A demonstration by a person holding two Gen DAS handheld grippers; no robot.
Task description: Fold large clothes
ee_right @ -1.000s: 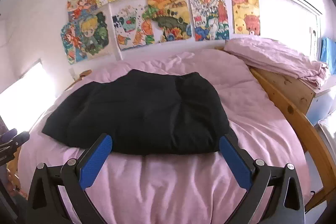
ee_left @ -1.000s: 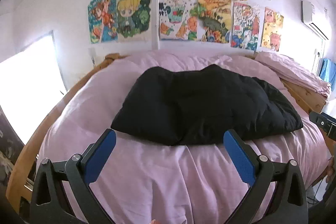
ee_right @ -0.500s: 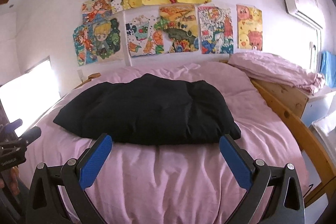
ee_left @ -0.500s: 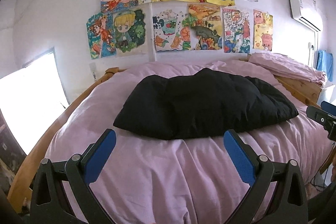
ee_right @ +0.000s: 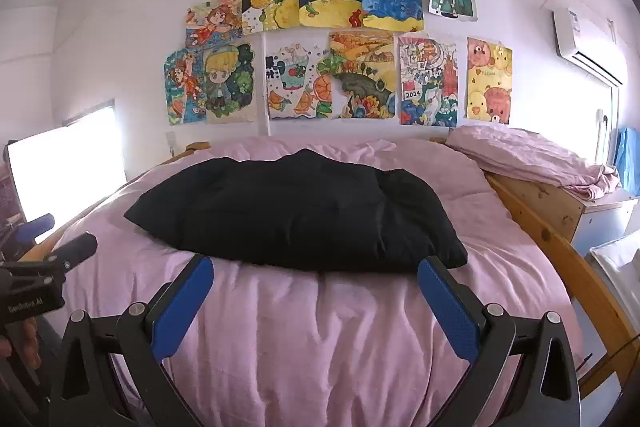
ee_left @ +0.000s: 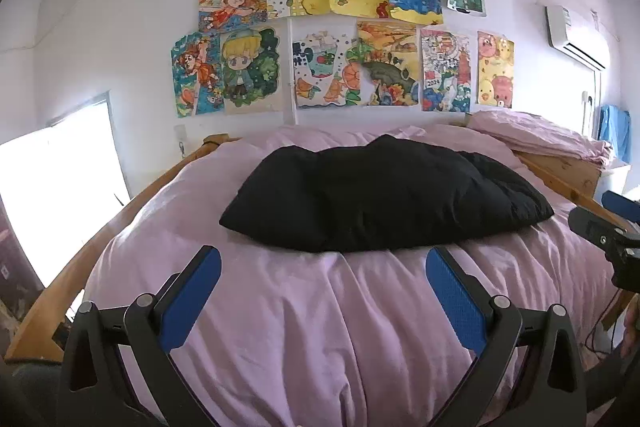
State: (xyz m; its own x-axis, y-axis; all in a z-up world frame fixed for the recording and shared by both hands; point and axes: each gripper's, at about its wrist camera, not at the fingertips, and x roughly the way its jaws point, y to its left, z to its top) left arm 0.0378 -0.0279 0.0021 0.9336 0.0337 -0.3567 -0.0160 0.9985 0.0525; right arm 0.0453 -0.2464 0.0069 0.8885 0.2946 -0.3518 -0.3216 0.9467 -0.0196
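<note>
A black padded garment [ee_left: 380, 199] lies folded into a thick rectangle on the pink bed cover [ee_left: 320, 327], across the middle of the bed. The right wrist view shows the same garment [ee_right: 296, 215] with its near edge just beyond the fingertips. My left gripper [ee_left: 323, 263] is open and holds nothing, hovering short of the garment's near edge. My right gripper [ee_right: 315, 273] is open too, with nothing between its blue pads. Each view catches the other gripper at its side edge, held in a hand.
A wooden bed frame [ee_right: 560, 247] runs along both sides. Folded pink bedding [ee_right: 532, 159] sits on a wooden cabinet at the right. Drawings [ee_left: 344, 39] cover the white wall behind the bed. A bright window [ee_left: 60, 195] is at the left.
Both grippers have pulled back and tilted up from the bed; the garment sits farther away and more wall shows. The garment itself has not moved.
</note>
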